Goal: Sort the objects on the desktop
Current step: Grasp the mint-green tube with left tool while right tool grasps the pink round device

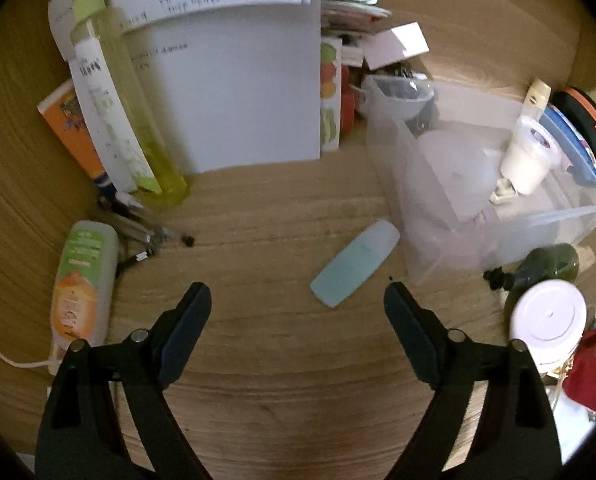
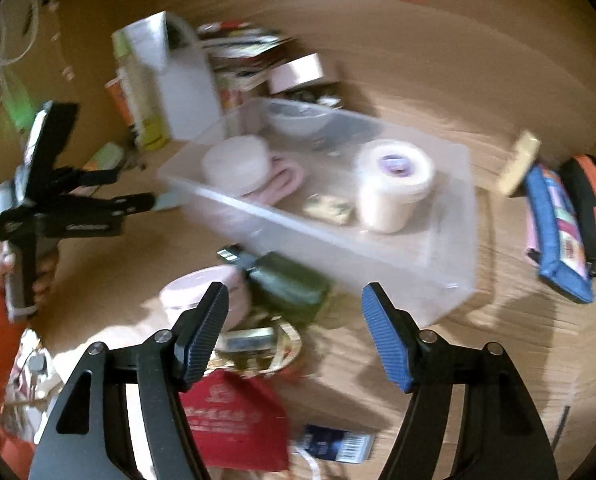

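Note:
My left gripper [image 1: 298, 292] is open and empty, hovering above the wooden desk just short of a pale blue-green tube [image 1: 356, 263] that lies flat beside a clear plastic bin [image 1: 554, 220]. The bin holds a white jar [image 1: 528, 156], a white round lid and pink items. My right gripper [image 2: 295, 292] is open and empty above a dark green bottle [image 2: 289, 284] and a pink-white jar [image 2: 201, 292], just in front of the bin [image 2: 438, 272]. The left gripper [image 2: 137, 202] also shows in the right wrist view, pointing at the tube.
A yellow-green bottle [image 1: 137, 120], white papers [image 1: 237, 92], an orange tube [image 1: 73, 136] and an orange-green bottle [image 1: 83, 284] sit at the left. Pens [image 1: 145, 236] lie nearby. A blue pencil case [image 2: 558, 224], an orange-black case [image 2: 594, 208] and a red packet [image 2: 233, 420] lie around.

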The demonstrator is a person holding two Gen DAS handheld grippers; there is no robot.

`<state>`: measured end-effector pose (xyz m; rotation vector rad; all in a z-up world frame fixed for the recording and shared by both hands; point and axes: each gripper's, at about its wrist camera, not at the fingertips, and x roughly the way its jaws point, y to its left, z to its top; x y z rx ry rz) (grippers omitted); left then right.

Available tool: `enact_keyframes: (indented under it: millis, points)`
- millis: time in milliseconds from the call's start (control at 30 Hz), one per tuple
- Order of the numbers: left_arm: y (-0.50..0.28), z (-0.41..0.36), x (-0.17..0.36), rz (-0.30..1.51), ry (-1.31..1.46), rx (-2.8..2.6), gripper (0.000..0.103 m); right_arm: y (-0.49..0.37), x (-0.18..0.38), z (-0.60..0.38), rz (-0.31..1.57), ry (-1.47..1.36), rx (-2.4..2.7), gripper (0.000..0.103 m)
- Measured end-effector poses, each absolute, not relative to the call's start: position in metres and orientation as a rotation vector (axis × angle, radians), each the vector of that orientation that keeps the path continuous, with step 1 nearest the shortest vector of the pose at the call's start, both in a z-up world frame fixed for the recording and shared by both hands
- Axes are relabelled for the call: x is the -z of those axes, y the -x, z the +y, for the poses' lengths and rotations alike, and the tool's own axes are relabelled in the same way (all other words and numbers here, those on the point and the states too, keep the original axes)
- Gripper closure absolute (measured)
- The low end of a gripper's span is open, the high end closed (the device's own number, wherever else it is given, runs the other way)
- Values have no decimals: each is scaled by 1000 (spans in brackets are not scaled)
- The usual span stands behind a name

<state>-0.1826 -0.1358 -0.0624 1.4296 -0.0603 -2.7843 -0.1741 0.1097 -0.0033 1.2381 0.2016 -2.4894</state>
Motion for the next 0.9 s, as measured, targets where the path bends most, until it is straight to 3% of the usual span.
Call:
enact_keyframes:
  millis: [433,567,733,900]
  points:
    - [200,-127,80,-66,-1546,2792,24,176,32,52,344,-1287,2322,37]
    - [210,-120,83,-80,-1586,2797,31,183,40,41,361,-1324,2287,36]
    - [215,-112,81,-103,-1574,2832,46,191,47,40,309,-1361,2266,38]
    - [211,-102,79,-148,-1554,2877,77,193,50,47,246,-1363,2273,42]
